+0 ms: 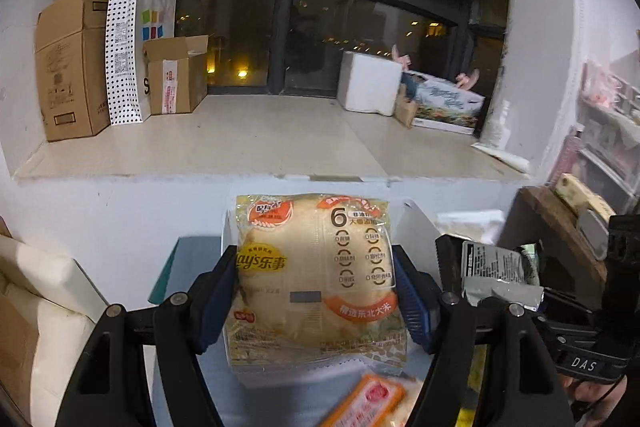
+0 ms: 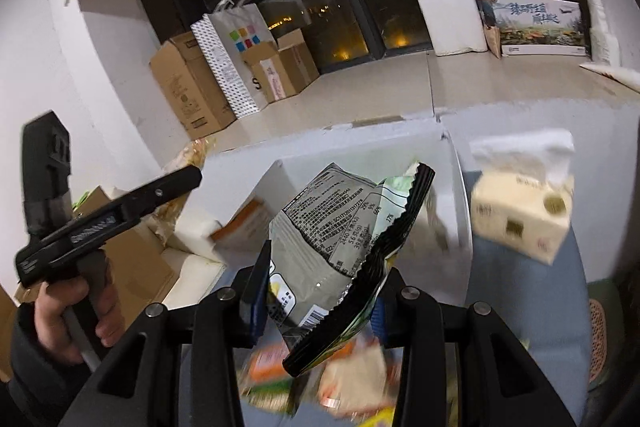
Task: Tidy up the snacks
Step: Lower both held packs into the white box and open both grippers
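Note:
My left gripper (image 1: 316, 291) is shut on a yellow Lay's rice-cracker packet (image 1: 314, 283), held upright between its blue pads above the table. My right gripper (image 2: 320, 291) is shut on a grey-green snack bag (image 2: 340, 239) with a black zigzag edge, held up and tilted. That bag also shows in the left wrist view (image 1: 496, 275) to the right. An orange snack packet (image 1: 366, 401) lies below the left gripper. Several blurred snack packets (image 2: 316, 375) lie under the right gripper. A white bin (image 2: 360, 163) stands behind the grey-green bag.
A tissue box (image 2: 520, 211) stands to the right of the white bin. Cardboard boxes (image 1: 72, 63) and paper bags (image 1: 132, 47) stand on the window ledge (image 1: 280, 143) at the left; a white foam box (image 1: 370, 83) stands at its right. A white box (image 1: 40, 291) sits at the left.

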Action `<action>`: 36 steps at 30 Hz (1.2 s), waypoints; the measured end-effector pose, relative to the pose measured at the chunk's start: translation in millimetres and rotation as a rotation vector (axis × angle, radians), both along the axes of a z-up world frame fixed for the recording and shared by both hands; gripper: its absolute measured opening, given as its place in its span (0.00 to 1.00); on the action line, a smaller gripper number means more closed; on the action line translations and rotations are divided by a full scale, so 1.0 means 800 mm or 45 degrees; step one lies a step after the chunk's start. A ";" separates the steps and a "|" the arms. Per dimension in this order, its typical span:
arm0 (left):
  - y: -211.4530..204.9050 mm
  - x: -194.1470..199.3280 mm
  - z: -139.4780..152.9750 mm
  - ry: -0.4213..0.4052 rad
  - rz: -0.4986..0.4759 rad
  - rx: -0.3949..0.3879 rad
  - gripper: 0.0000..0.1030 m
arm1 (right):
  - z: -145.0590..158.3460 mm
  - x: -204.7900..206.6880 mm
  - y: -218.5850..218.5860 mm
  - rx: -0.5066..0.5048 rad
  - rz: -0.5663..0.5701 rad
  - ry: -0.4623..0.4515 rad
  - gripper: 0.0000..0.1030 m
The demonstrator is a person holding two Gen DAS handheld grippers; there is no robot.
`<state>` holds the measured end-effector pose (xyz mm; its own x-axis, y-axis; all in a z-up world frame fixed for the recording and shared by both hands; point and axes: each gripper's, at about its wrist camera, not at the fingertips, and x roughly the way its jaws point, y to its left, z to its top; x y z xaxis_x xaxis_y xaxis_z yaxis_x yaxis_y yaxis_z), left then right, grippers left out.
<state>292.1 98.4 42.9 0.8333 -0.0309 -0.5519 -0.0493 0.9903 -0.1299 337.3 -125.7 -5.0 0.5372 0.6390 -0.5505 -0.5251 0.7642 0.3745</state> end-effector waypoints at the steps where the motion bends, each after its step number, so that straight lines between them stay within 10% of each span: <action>1: 0.001 0.014 0.001 0.009 0.010 0.004 0.74 | 0.002 0.013 0.005 -0.012 -0.005 0.000 0.43; 8: 0.010 0.095 -0.026 0.111 0.049 0.006 0.82 | -0.003 0.088 0.042 -0.122 0.021 0.034 0.48; 10: 0.014 0.109 -0.041 0.172 0.070 -0.010 0.94 | -0.012 0.106 0.045 -0.148 -0.013 0.084 1.00; 23: 0.015 0.075 -0.058 0.183 0.046 -0.070 1.00 | -0.032 0.094 0.028 -0.113 -0.021 0.101 1.00; 36: -0.018 -0.082 -0.054 0.139 0.019 -0.060 1.00 | -0.003 -0.033 -0.008 -0.050 0.115 -0.007 1.00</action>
